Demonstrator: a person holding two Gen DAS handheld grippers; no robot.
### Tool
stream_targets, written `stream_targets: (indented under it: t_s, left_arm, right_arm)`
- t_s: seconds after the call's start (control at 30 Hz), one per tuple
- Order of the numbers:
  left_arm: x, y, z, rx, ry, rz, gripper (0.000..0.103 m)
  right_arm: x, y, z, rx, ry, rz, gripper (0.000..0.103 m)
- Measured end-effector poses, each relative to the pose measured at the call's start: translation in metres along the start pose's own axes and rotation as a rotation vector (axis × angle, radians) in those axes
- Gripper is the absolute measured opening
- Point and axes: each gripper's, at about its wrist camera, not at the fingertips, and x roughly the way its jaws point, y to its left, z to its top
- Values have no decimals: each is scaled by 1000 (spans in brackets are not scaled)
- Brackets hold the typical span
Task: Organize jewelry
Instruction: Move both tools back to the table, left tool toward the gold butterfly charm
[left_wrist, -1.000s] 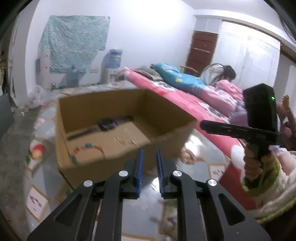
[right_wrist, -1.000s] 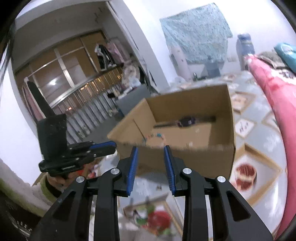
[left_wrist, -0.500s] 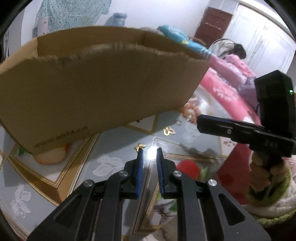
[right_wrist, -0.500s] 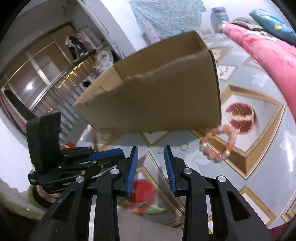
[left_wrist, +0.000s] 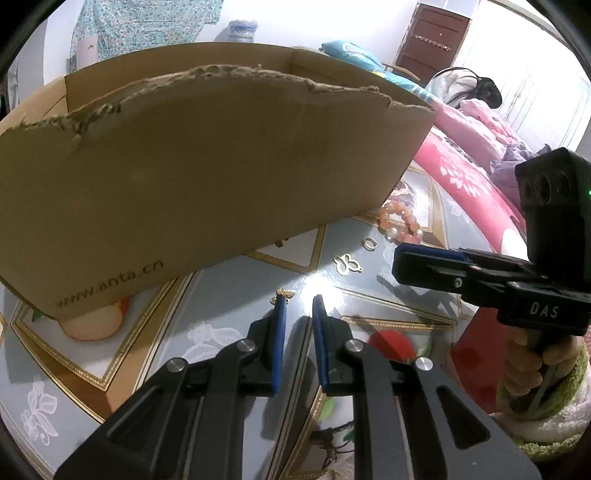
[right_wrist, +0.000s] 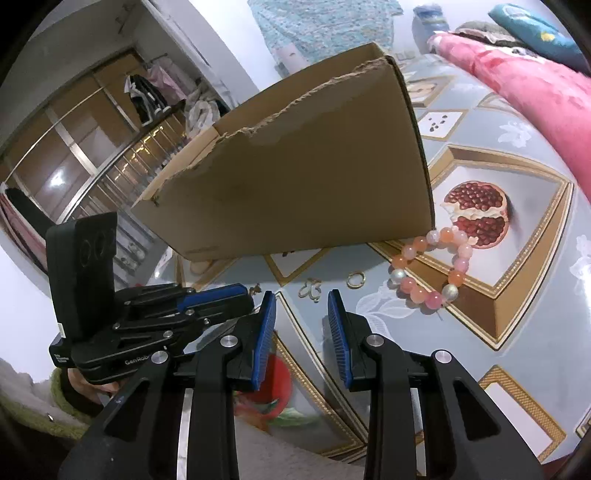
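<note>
A brown cardboard box (left_wrist: 207, 177) stands on the patterned floor mat; its inside is hidden from here. It also shows in the right wrist view (right_wrist: 314, 177). In front of it lie a pink bead bracelet (left_wrist: 400, 223) (right_wrist: 432, 269), a gold ring (left_wrist: 369, 242) (right_wrist: 355, 279), a gold butterfly charm (left_wrist: 347, 264) (right_wrist: 312, 289) and a small gold piece (left_wrist: 282, 293). My left gripper (left_wrist: 298, 301) is open and empty, low over the mat, its left fingertip at the small gold piece. My right gripper (right_wrist: 301, 295) is open and empty, just short of the butterfly charm.
A pink bed (left_wrist: 469, 177) runs along the right of the mat (right_wrist: 517, 314). A wardrobe with metal racks (right_wrist: 110, 147) stands at the left. The person's hand holds the right gripper's handle (left_wrist: 532, 354).
Both grippers have dropped from above the box to just over the mat in front of it. The left gripper's fingers have opened a little wider.
</note>
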Motion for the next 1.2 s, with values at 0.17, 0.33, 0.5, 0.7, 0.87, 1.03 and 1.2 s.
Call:
stream_targets:
  t_s: [0.17, 0.33, 0.5, 0.7, 0.87, 1.03, 1.2]
  left_arm:
    - [1, -3, 2, 20, -6, 17, 14]
    - [3, -5, 2, 36, -15, 12, 17]
    - [0, -3, 4, 47, -32, 17, 22]
    - [2, -5, 7, 92, -32, 48, 24]
    - [6, -3, 8, 92, -21, 21, 23]
    - [5, -2, 7, 61, -3, -61, 23]
    - [3, -1, 4, 31, 0, -114, 23]
  right_arm:
    - [-2, -3, -4, 9, -2, 5, 30]
    - [-1, -4, -5, 15, 2, 11, 30]
    - [-1, -3, -6, 16, 8, 19, 30]
    - [-1, -3, -5, 14, 10, 20, 30]
    - [-2, -3, -5, 14, 10, 18, 30]
    - [-1, -3, -4, 16, 11, 13, 30]
    - [0, 0, -4, 16, 10, 9, 30]
